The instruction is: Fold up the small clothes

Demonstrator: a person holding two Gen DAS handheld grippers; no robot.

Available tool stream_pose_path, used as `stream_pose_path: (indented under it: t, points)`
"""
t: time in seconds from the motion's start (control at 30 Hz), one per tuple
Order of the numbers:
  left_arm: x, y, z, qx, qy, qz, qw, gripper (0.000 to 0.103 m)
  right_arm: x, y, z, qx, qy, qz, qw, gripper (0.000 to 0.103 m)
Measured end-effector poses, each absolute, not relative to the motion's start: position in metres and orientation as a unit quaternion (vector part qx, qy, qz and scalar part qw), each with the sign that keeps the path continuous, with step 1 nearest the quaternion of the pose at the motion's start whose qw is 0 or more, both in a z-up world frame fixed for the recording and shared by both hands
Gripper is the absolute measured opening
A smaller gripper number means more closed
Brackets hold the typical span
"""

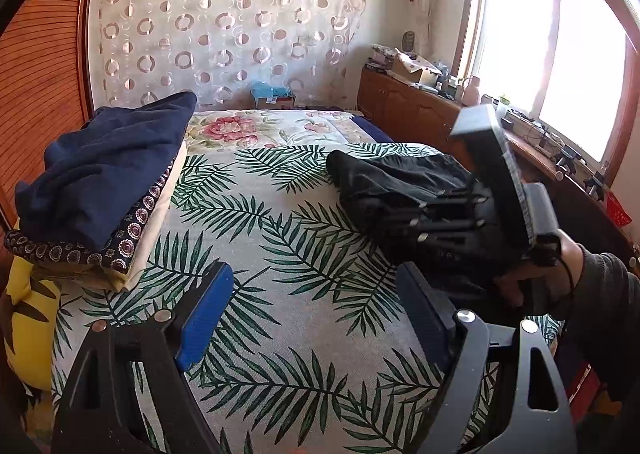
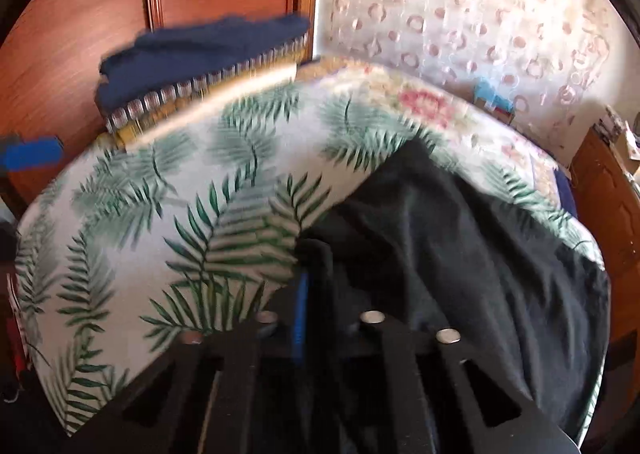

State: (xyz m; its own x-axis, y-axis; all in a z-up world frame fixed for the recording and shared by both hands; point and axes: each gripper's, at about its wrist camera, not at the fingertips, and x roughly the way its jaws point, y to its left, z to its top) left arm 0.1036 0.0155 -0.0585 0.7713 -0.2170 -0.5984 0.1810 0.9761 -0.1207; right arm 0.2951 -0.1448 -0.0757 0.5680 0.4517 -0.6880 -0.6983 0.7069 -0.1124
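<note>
A crumpled black garment [image 1: 400, 174] [image 2: 460, 234] lies on the right side of the palm-leaf bedsheet [image 1: 280, 334] [image 2: 160, 214]. My right gripper [image 2: 316, 282] is shut on the near left edge of this garment, and black cloth is bunched between its pads. A hand [image 1: 552, 274] holds that tool at the right of the left wrist view. My left gripper [image 1: 316, 274] hovers open over bare sheet with nothing between its blue pads. A stack of folded clothes with a navy piece on top [image 1: 108, 166] [image 2: 192, 54] sits at the bed's left edge.
A yellow pillow [image 1: 32, 314] lies below the stack at the left. A wooden wardrobe [image 1: 40, 74] stands beside the bed there. A cluttered wooden cabinet [image 1: 400, 106] runs under the window on the right. A floral quilt [image 1: 260, 130] covers the far end of the bed.
</note>
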Motion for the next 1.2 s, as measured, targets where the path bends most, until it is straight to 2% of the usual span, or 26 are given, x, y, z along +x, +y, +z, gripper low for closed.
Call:
stream_pose_path:
  t: [0.2, 0.37, 0.73, 0.8, 0.9, 0.97, 1.2]
  points:
    - [0.105, 0.012, -0.063, -0.027, 0.325, -0.112, 0.939, 0.084, 0.289, -0.176, -0.03, -0.138, 0.255, 0.298, 0.91, 0.006]
    - [0.105, 0.007, -0.064, -0.026, 0.327, -0.116, 0.938, 0.084, 0.311, -0.211, -0.005, -0.119, 0.243, 0.263, 0.926, 0.006]
    - [0.105, -0.003, -0.066, -0.02, 0.332, -0.124, 0.935, 0.084, 0.419, -0.267, -0.025, -0.116, 0.313, 0.101, 0.937, 0.006]
    - [0.107, -0.008, -0.068, -0.02, 0.335, -0.127, 0.933, 0.084, 0.431, -0.269, -0.032, -0.117, 0.344, 0.081, 0.928, 0.013]
    - [0.107, -0.015, -0.07, -0.017, 0.337, -0.134, 0.932, 0.084, 0.432, -0.271, -0.037, -0.109, 0.345, 0.071, 0.93, 0.023]
    - [0.107, -0.021, -0.071, -0.014, 0.339, -0.14, 0.93, 0.084, 0.425, -0.276, -0.038, -0.092, 0.351, 0.084, 0.928, 0.033]
    - [0.112, -0.046, -0.075, -0.008, 0.341, -0.153, 0.928, 0.084, 0.354, -0.297, -0.042, -0.096, 0.341, 0.151, 0.923, 0.034]
